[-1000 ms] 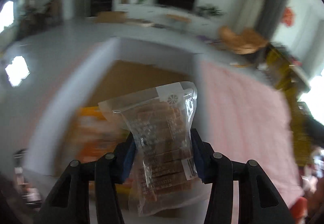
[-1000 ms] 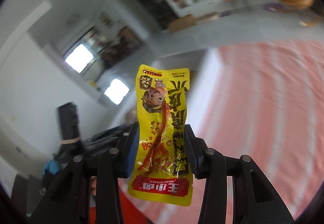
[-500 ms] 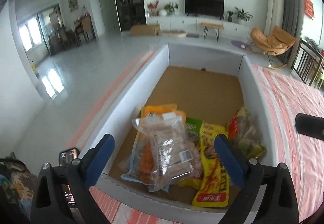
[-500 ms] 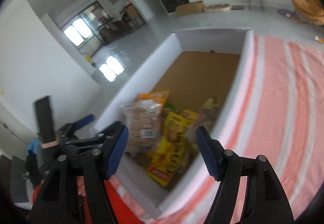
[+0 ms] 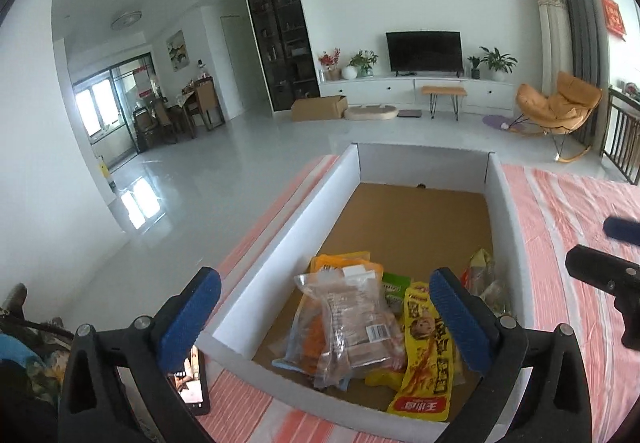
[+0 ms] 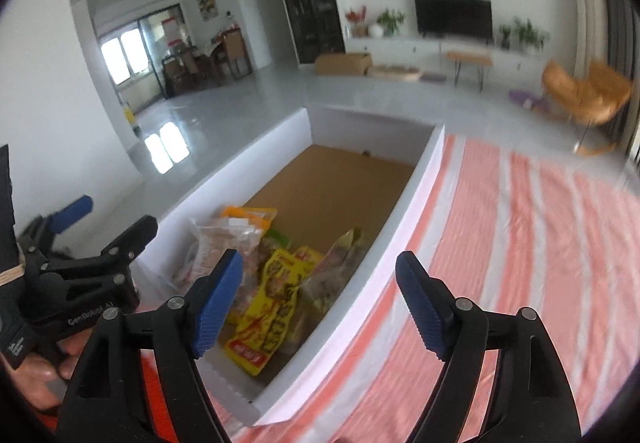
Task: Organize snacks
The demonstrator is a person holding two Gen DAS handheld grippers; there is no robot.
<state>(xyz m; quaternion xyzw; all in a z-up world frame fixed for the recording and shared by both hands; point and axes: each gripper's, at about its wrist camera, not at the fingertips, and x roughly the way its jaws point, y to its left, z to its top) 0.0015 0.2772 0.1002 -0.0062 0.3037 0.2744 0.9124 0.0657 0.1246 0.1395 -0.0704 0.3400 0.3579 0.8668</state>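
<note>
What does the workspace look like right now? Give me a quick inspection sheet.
Surface: striped cloth, pink and white, under the box.
Job's things: white box holding a clear packet, a yellow packet and other snack bags, piled at the near end.
Clutter: phone beside the box's near corner.
Grippers: left gripper and right gripper both opening, nothing held.
Cables: nothing seen.
Surroundings: living room with television and orange chair.
</note>
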